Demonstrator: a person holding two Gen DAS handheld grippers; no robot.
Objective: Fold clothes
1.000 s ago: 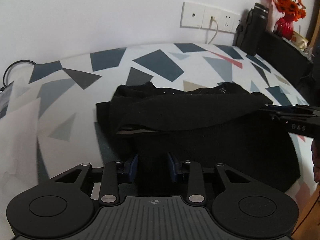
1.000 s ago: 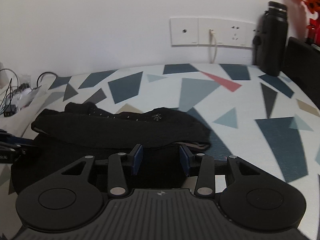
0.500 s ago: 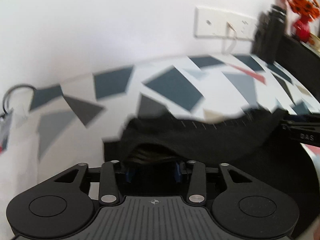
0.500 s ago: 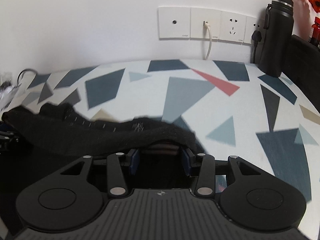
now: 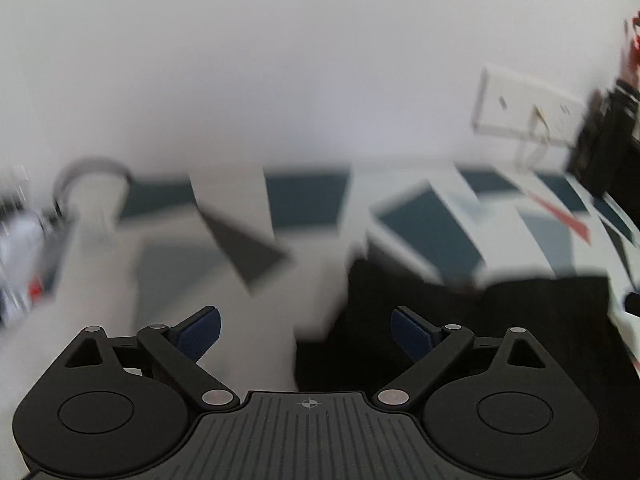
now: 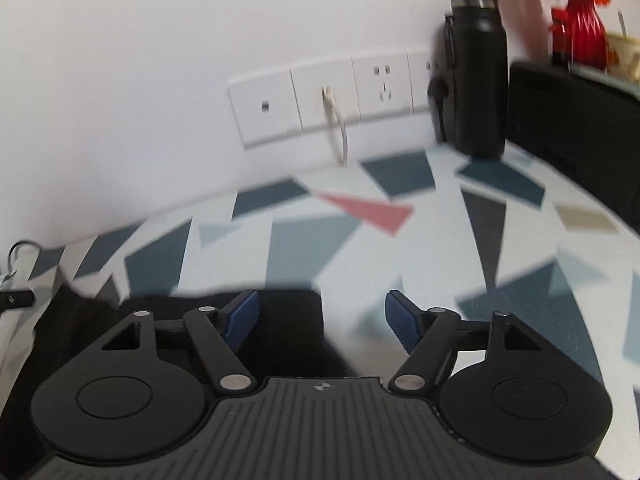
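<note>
A black garment point(image 5: 480, 320) lies folded on the table, whose cloth point(image 5: 420, 224) has a geometric pattern. In the blurred left wrist view my left gripper point(image 5: 306, 332) has its jaws spreading wide. The garment's left edge lies below and between the fingers, and neither blue pad point(image 5: 204, 332) touches it. My right gripper point(image 6: 322, 322) is opening too. The garment point(image 6: 288, 312) runs from the lower left to its right edge under the gap, free of the pads point(image 6: 402, 326). The tip of the left gripper point(image 6: 16, 300) shows at the far left of the right wrist view.
Wall sockets point(image 6: 328, 100) with a plugged-in white cable sit behind the table. At the back right stand a black bottle point(image 6: 476, 72), a black box point(image 6: 572, 120) and a red vase with orange flowers point(image 6: 580, 28). A cable loop point(image 5: 92, 168) and clutter lie far left.
Both grippers have let go of the garment's folded edge and spread their jaws. The fold now lies down on the garment. The left view has swung left, the right view right.
</note>
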